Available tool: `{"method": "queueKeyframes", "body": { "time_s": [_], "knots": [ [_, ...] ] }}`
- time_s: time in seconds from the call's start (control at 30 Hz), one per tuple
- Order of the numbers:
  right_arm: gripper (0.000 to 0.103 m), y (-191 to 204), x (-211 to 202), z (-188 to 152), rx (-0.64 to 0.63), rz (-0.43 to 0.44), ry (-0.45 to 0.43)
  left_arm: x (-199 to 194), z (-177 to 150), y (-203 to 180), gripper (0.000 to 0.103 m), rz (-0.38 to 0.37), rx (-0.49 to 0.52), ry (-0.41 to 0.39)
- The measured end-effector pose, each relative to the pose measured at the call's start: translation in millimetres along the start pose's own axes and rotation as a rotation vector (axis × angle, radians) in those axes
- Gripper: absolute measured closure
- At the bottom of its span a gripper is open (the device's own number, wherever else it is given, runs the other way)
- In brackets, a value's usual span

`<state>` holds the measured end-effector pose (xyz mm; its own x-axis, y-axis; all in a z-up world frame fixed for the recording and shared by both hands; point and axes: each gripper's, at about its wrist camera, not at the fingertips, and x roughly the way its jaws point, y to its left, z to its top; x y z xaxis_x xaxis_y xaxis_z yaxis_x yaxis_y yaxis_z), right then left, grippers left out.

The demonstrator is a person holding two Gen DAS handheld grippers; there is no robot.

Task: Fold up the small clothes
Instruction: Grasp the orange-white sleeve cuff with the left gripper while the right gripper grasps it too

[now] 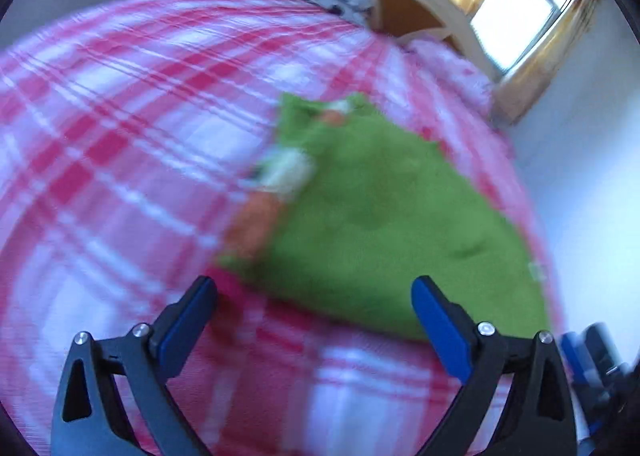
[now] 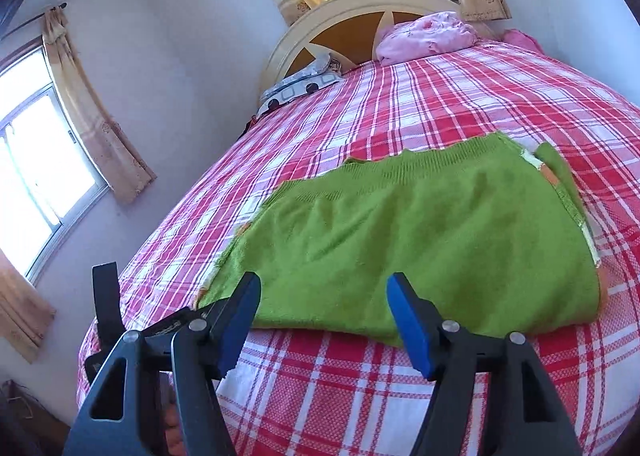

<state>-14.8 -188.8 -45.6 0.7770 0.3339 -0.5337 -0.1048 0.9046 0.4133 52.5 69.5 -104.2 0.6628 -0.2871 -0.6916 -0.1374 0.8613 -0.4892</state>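
Observation:
A small green knit garment (image 2: 404, 236) with orange and white trim lies folded flat on the red and white checked bed cover (image 2: 440, 104). It also shows, blurred, in the left wrist view (image 1: 380, 224). My right gripper (image 2: 324, 300) is open and empty, just above the garment's near edge. My left gripper (image 1: 316, 298) is open and empty, its jaws wide apart over the garment's near corner. The left wrist view is motion-blurred.
A cream and brown headboard (image 2: 360, 16) stands at the bed's far end, with a pink pillow (image 2: 424, 38) and a patterned pillow (image 2: 300, 86) against it. Curtained windows (image 2: 36, 160) are on the walls. The other gripper's body (image 1: 600, 360) shows at the right edge.

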Motion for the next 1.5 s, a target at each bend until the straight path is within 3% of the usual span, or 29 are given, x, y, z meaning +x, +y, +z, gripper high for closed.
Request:
{"method": "queueKeyframes", "body": {
  "time_s": [0.17, 0.27, 0.33, 0.37, 0.4, 0.43, 0.5, 0.67, 0.9, 1.0, 1.07, 1.2, 1.3, 1.43, 1.5],
  "knots": [
    [0.036, 8.0, -1.4, 1.3, -0.051, -0.022, 0.018, 14.8, 16.7, 1.3, 0.008, -0.088, -0.134, -0.039],
    [0.036, 14.1, 2.5, 12.6, -0.101, -0.049, 0.020, 19.4, 23.6, 13.4, 0.023, -0.107, -0.201, -0.073],
    [0.036, 18.6, 10.1, 22.4, -0.132, -0.075, 0.022, 23.2, 23.4, 13.3, 0.057, -0.080, -0.163, -0.079],
    [0.036, 23.3, 20.6, 31.4, -0.148, -0.091, 0.034, 24.6, 22.0, 15.4, 0.065, -0.080, -0.154, -0.080],
    [0.036, 26.5, 28.3, 37.0, -0.149, -0.091, 0.041, 25.6, 19.8, 21.0, 0.079, -0.106, -0.169, -0.079],
    [0.036, 31.7, 42.1, 45.6, -0.146, -0.083, 0.052, 28.8, 18.0, 29.5, 0.084, -0.158, -0.210, -0.062],
    [0.036, 42.9, 69.8, 58.3, -0.152, -0.059, 0.082, 29.4, 16.9, 36.9, 0.085, -0.190, -0.237, -0.065],
    [0.036, 81.6, 156.1, 79.5, -0.201, -0.023, 0.188, 26.5, 12.3, 31.4, 0.085, -0.171, -0.201, -0.098],
    [0.036, 133.7, 266.8, 66.2, -0.345, -0.039, 0.371, 24.5, 11.3, 36.9, 0.085, -0.208, -0.223, -0.111],
    [0.036, 149.9, 290.0, 57.4, -0.404, -0.041, 0.406, 20.7, 8.4, 40.5, 0.085, -0.222, -0.236, -0.117],
    [0.028, 157.1, 301.7, 52.7, -0.434, -0.033, 0.438, 18.9, 6.5, 42.5, 0.085, -0.223, -0.238, -0.117],
    [0.023, 165.5, 309.2, 42.2, -0.525, -0.057, 0.448, 16.0, 4.4, 44.6, 0.085, -0.214, -0.234, -0.116],
    [0.023, 174.2, 311.3, 31.9, -0.635, -0.107, 0.463, 17.7, 4.9, 43.2, 0.085, -0.215, -0.239, -0.117],
    [0.024, 175.2, 312.9, 33.5, -0.674, -0.114, 0.500, 17.2, 5.0, 41.9, 0.085, -0.212, -0.237, -0.118],
    [0.035, 173.6, 311.5, 34.7, -0.694, -0.121, 0.502, 17.0, 4.9, 41.6, 0.085, -0.210, -0.236, -0.118]
  ]
}}
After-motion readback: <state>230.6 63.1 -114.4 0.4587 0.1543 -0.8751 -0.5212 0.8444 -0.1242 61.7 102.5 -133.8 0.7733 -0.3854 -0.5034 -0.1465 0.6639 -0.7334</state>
